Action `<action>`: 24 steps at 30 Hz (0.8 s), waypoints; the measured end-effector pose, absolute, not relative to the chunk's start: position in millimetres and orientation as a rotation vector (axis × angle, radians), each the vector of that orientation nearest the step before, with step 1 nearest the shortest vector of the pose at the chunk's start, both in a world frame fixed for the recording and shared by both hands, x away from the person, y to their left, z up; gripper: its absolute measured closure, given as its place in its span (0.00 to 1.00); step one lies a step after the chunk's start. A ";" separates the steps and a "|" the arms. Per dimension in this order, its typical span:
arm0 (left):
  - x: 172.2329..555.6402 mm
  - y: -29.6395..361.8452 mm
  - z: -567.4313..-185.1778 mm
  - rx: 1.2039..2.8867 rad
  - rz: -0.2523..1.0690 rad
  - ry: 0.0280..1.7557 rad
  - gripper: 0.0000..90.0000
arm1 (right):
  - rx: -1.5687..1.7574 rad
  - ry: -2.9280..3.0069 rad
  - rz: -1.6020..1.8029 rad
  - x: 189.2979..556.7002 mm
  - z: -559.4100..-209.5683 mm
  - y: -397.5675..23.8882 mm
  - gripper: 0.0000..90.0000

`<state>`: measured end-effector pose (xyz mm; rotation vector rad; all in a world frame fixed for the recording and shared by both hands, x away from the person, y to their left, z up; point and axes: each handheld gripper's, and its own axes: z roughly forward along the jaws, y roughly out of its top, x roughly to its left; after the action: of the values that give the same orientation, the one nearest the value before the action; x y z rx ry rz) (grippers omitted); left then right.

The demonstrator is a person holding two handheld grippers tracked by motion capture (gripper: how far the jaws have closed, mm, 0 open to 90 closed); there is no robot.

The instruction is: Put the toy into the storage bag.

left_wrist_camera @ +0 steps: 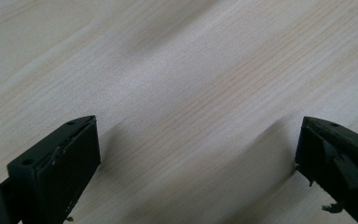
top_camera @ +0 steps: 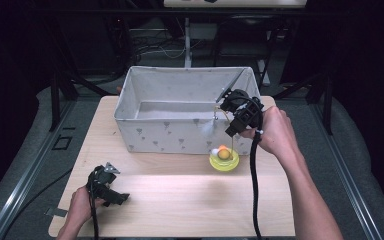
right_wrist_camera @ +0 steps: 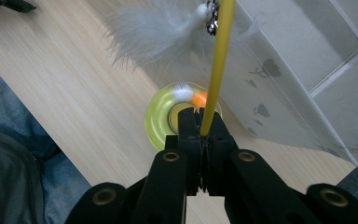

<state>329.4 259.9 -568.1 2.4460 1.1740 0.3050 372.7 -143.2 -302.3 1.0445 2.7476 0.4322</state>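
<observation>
Matt wooden table (top_camera: 180, 200), cloth bin (top_camera: 180, 100)

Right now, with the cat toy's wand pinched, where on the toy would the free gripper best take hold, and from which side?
Probably the yellow base, at its rim from the open table side. It is a low round dish with the fabric box close behind. The right gripper already pinches the thin wand, and the left gripper is open.

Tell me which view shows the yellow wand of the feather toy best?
The right gripper view: the yellow wand runs up from the shut right tongs, sharp and close, with the grey feather at its top. The high view shows the wand small and thin beside the fabric box. The left gripper view looks at the table.
</observation>
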 end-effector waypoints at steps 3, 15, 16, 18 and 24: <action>329.4 260.0 -568.2 2.444 0.306 1.178 0.00 | 1.047 2.746 0.430 373.8 -299.0 -143.6 0.98; 329.5 259.3 -568.5 2.448 0.302 1.173 0.00 | 1.042 2.751 0.427 374.2 -285.7 -146.4 0.98; 329.5 259.3 -568.4 2.449 0.300 1.172 0.00 | 1.055 2.745 0.443 374.0 -285.7 -146.5 0.98; 329.5 259.4 -568.4 2.447 0.304 1.173 0.00 | 1.049 2.750 0.428 374.9 -283.6 -146.8 0.98; 329.4 259.3 -568.0 2.453 0.301 1.172 0.00 | 1.045 2.753 0.428 376.6 -276.6 -145.8 0.98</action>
<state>329.4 259.3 -568.0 2.4533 1.1716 0.3014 376.6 -145.8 -276.6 1.0455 2.7528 0.4285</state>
